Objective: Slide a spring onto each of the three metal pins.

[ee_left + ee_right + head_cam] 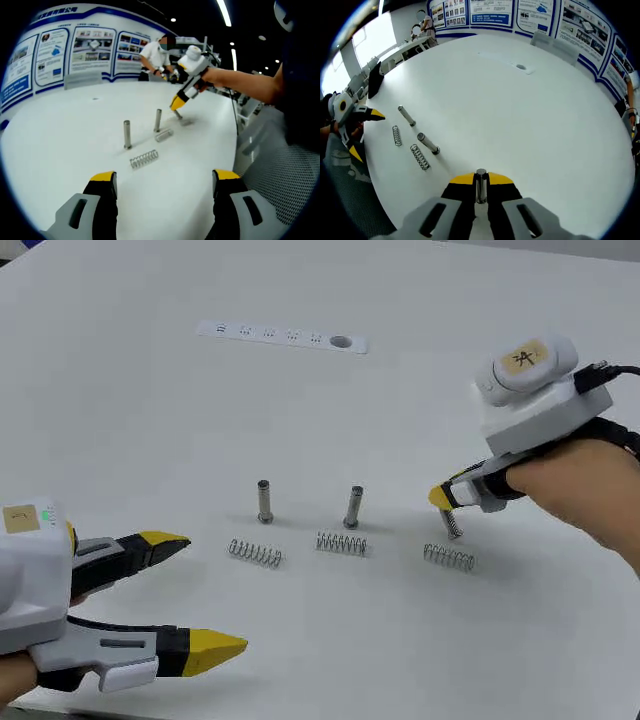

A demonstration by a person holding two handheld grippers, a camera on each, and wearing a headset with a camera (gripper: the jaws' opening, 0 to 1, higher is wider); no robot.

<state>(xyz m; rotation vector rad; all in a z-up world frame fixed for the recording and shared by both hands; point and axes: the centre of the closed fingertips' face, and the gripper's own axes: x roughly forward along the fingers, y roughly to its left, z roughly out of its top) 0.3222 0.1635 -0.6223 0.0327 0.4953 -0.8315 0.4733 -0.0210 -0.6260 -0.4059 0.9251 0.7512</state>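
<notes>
At 3 o'clock the right gripper [446, 498] grips a tilted metal pin [452, 525]; left gripper [212, 592] at 8 o'clock, jaws apart; two upright pins [264, 501] at centre, three springs [341, 543] at their 6 o'clock

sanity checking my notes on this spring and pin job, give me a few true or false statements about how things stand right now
1. The right hand-held gripper is shut on a metal pin. True.
2. Every spring sits on a pin. False: the three springs lie flat on the table, none on a pin.
3. The left hand-held gripper is open and holds nothing. True.
4. Three pins stand upright on the table. False: two upright pins stand there; the third is the one in the right hand-held gripper, tilted.
</notes>
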